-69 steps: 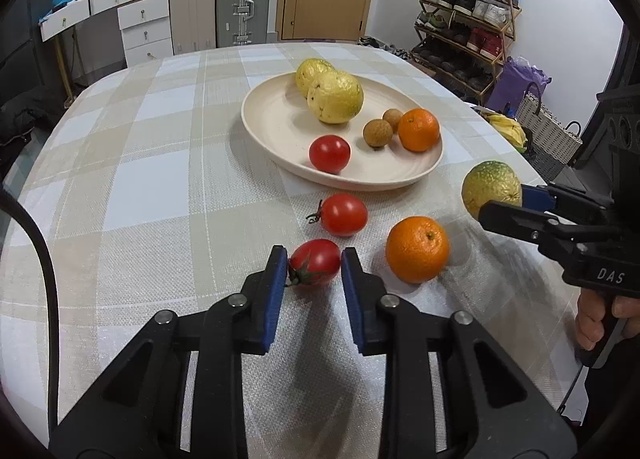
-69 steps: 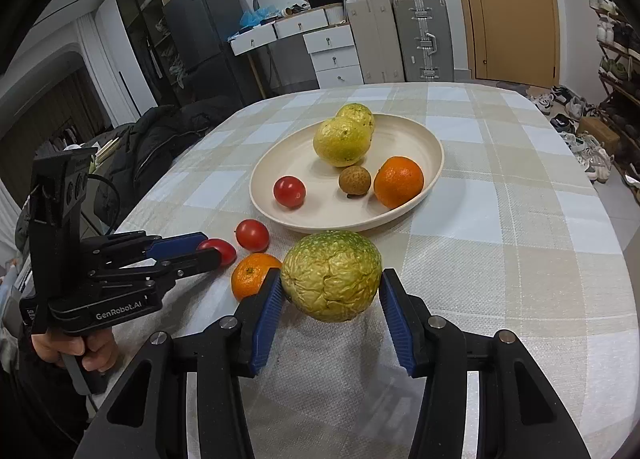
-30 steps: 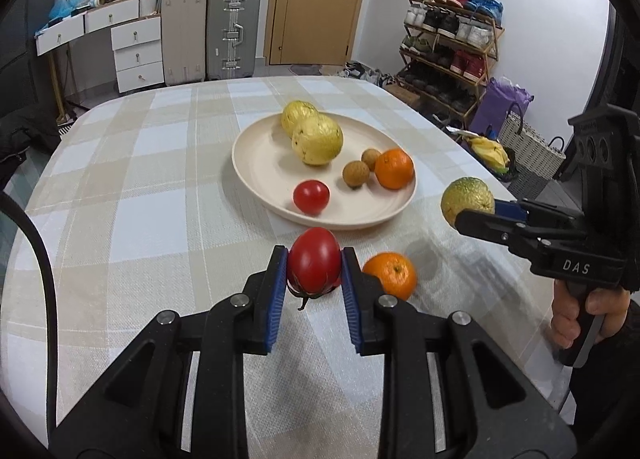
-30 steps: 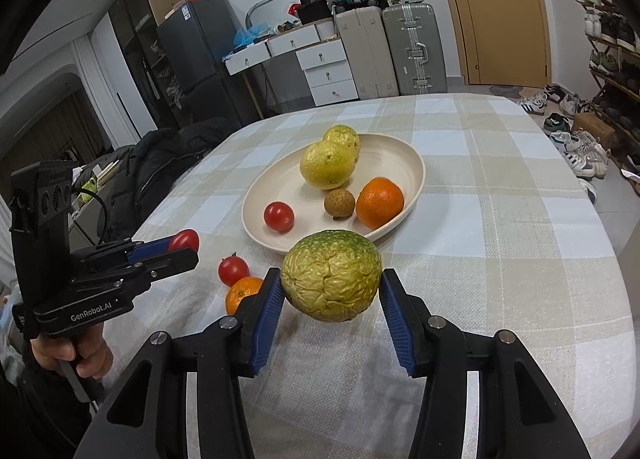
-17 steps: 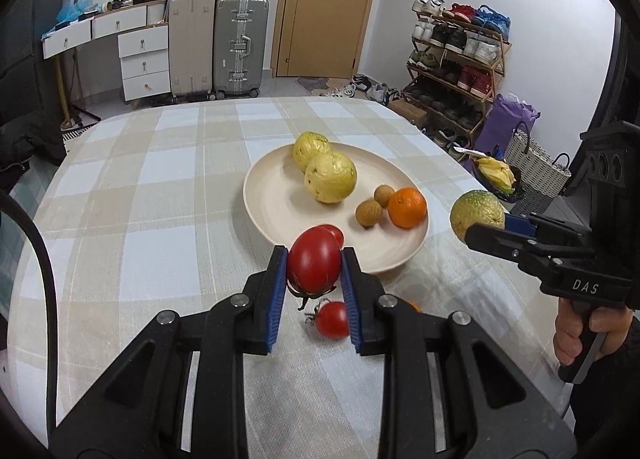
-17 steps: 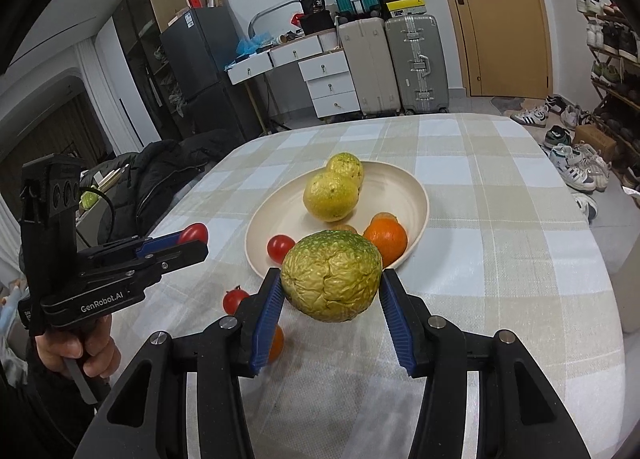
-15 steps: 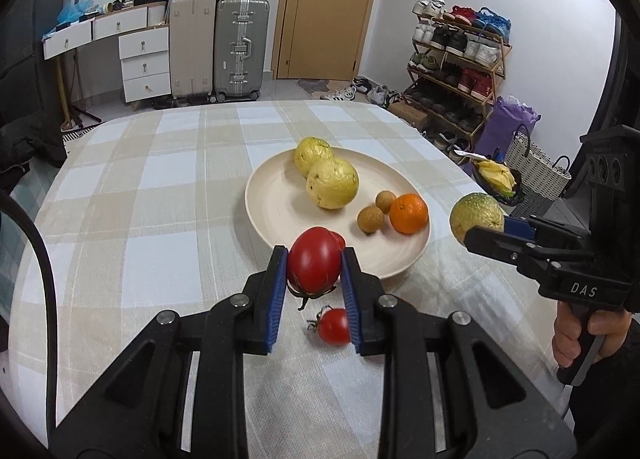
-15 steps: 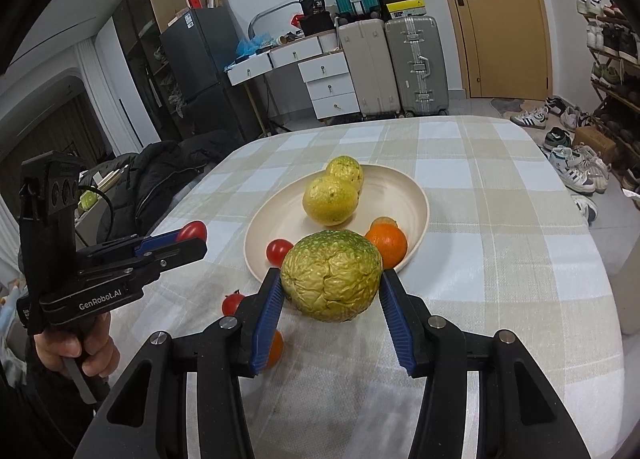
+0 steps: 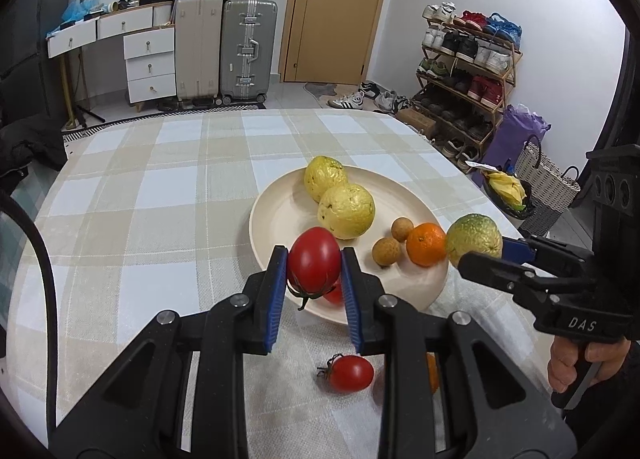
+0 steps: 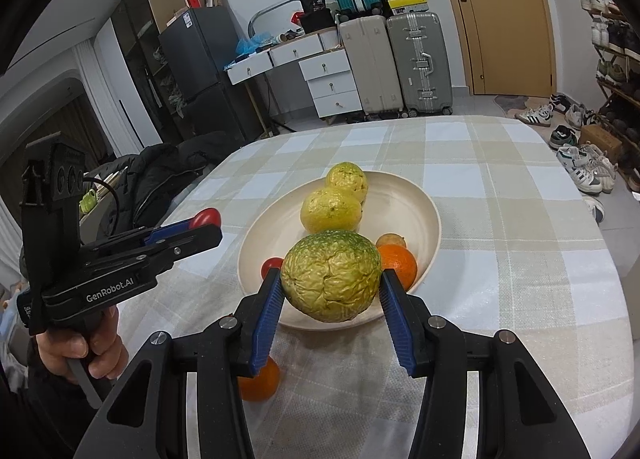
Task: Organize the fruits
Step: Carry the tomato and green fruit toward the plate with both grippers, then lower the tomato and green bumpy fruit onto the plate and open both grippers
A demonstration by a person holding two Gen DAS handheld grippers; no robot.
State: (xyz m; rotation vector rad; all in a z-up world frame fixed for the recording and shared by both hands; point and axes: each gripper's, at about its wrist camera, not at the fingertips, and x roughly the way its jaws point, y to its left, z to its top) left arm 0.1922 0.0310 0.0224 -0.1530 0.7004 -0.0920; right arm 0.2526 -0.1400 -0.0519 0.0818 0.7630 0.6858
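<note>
My left gripper [image 9: 314,291] is shut on a red tomato [image 9: 314,261], held in the air over the near rim of the cream plate [image 9: 276,215]. My right gripper [image 10: 330,309] is shut on a wrinkled green-yellow citrus [image 10: 331,281], raised above the plate's [image 10: 416,211] near edge. The plate carries two yellow citrus fruits [image 9: 346,211], two small brown fruits [image 9: 386,251], an orange [image 9: 426,243] and a tomato half hidden behind my left fingers. On the cloth below lie another tomato [image 9: 351,373] and an orange [image 10: 260,379].
The round table wears a beige checked cloth [image 9: 160,195]. A dark jacket [image 10: 160,175] lies off its left side. Suitcases [image 9: 248,49], white drawers and a shoe rack [image 9: 468,71] stand beyond the far edge. A hand [image 10: 88,347] holds the left gripper's handle.
Both grippers have carried their fruit forward and slightly up toward the plate. The held tomato now hangs over the plate's near rim; the loose tomato and orange have slid beneath the fingers.
</note>
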